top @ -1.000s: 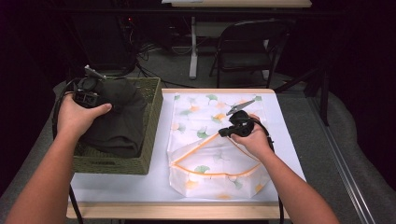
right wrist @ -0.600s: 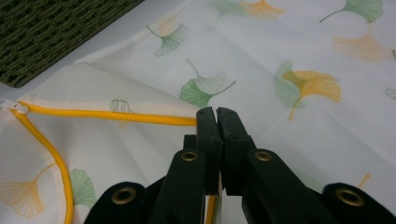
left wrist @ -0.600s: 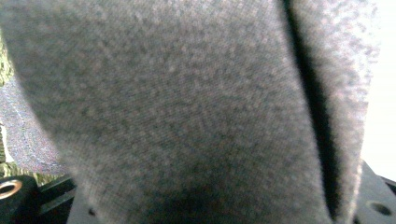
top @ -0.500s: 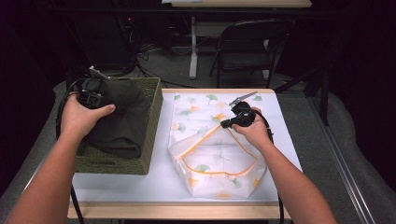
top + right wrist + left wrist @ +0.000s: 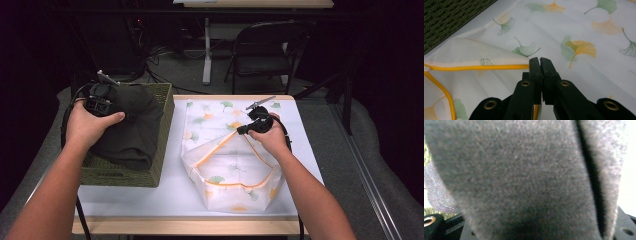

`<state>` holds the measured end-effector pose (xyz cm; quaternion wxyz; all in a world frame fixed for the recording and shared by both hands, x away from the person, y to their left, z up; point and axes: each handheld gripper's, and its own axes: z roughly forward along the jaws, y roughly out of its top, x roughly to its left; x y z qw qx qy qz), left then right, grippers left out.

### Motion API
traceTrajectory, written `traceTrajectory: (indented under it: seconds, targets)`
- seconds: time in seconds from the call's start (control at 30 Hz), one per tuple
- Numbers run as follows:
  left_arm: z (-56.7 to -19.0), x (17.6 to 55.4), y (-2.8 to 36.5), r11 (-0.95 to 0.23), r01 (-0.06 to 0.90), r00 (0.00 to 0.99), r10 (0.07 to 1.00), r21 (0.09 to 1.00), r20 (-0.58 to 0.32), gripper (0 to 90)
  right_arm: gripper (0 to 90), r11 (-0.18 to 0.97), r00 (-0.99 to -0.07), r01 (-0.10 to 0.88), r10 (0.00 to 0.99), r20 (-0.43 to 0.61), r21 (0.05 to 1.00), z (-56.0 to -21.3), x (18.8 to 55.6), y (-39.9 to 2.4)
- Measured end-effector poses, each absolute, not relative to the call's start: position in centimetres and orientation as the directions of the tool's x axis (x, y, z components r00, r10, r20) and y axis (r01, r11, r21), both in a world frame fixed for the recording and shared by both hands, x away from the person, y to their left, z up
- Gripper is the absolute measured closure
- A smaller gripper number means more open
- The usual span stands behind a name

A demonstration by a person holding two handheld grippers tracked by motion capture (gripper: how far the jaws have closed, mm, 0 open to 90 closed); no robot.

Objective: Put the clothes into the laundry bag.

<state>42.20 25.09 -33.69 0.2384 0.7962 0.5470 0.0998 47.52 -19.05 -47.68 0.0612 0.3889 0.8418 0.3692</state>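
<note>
On the white table (image 5: pixel 150 197), my right gripper (image 5: pixel 243 129) sits over the centre of the leaf-printed cloth (image 5: pixel 235 170), its jaws pressed together on the cloth's yellow piping (image 5: pixel 479 67), which runs straight into the closed tips in the right gripper view. That cloth lies spread from the far edge toward the near edge, one hemmed flap folded over. At the left, my left hand (image 5: pixel 90 125) holds my left gripper (image 5: pixel 102 102) against the dark grey garment (image 5: pixel 132 132) that lies in the green woven basket (image 5: pixel 162 145). Grey knit fabric (image 5: pixel 524 177) lies against the lens in the left gripper view; I cannot tell whether those jaws are apart or together.
</note>
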Motion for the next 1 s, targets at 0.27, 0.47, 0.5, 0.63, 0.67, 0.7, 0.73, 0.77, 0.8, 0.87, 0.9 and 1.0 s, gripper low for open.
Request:
traceTrajectory:
  seconds: [0.27, 0.47, 0.5, 0.63, 0.67, 0.7, 0.73, 0.77, 0.8, 0.87, 0.9, 1.0]
  targets:
    - [-33.6, 42.2, 24.0, -0.313, 0.814, 0.410, 0.906, 0.489, -0.103, 44.0, 88.4, 0.428, -0.691, 0.611, 0.699, 0.184, 0.666, -47.7, 47.5, -19.0]
    - [-33.2, 42.0, 22.6, -0.345, 0.795, 0.453, 0.885, 0.499, -0.109, 44.1, 88.5, 0.422, -0.683, 0.615, 0.707, 0.183, 0.667, -47.6, 47.5, -19.1]
    - [-33.1, 41.9, 22.3, -0.352, 0.790, 0.461, 0.881, 0.502, -0.108, 44.1, 88.4, 0.427, -0.686, 0.614, 0.705, 0.181, 0.664, -47.5, 47.5, -19.0]
    - [-32.5, 41.6, 21.1, -0.382, 0.771, 0.494, 0.864, 0.510, -0.099, 44.1, 88.5, 0.434, -0.692, 0.606, 0.701, 0.173, 0.667, -47.1, 47.5, -18.8]
    - [-32.4, 41.5, 20.7, -0.387, 0.767, 0.500, 0.860, 0.512, -0.098, 44.0, 88.4, 0.433, -0.693, 0.606, 0.700, 0.175, 0.667, -47.0, 47.5, -18.7]
    - [-32.3, 41.5, 20.5, -0.397, 0.762, 0.510, 0.855, 0.512, -0.096, 44.1, 88.4, 0.436, -0.693, 0.605, 0.700, 0.172, 0.666, -46.9, 47.4, -18.7]
    - [-32.2, 41.4, 20.1, -0.399, 0.759, 0.515, 0.852, 0.515, -0.098, 44.0, 88.4, 0.440, -0.696, 0.602, 0.698, 0.168, 0.667, -46.8, 47.5, -18.7]
    - [-32.1, 41.5, 19.7, -0.404, 0.753, 0.524, 0.846, 0.519, -0.102, 44.0, 88.4, 0.437, -0.695, 0.604, 0.699, 0.171, 0.666, -46.8, 47.4, -18.6]
    - [-32.1, 41.5, 19.4, -0.405, 0.751, 0.528, 0.843, 0.521, -0.106, 44.0, 88.5, 0.440, -0.697, 0.601, 0.697, 0.169, 0.667, -46.7, 47.5, -18.5]
    - [-32.1, 41.6, 18.4, -0.422, 0.742, 0.547, 0.831, 0.520, -0.105, 44.0, 88.4, 0.440, -0.698, 0.598, 0.697, 0.165, 0.670, -46.7, 47.5, -18.4]
    - [-32.1, 41.6, 18.0, -0.432, 0.738, 0.556, 0.824, 0.519, -0.105, 44.0, 88.4, 0.443, -0.697, 0.599, 0.698, 0.162, 0.668, -46.6, 47.5, -18.4]
    - [-32.2, 41.5, 16.8, -0.453, 0.727, 0.579, 0.808, 0.516, -0.106, 44.0, 88.4, 0.444, -0.697, 0.599, 0.699, 0.160, 0.667, -46.6, 47.6, -18.4]
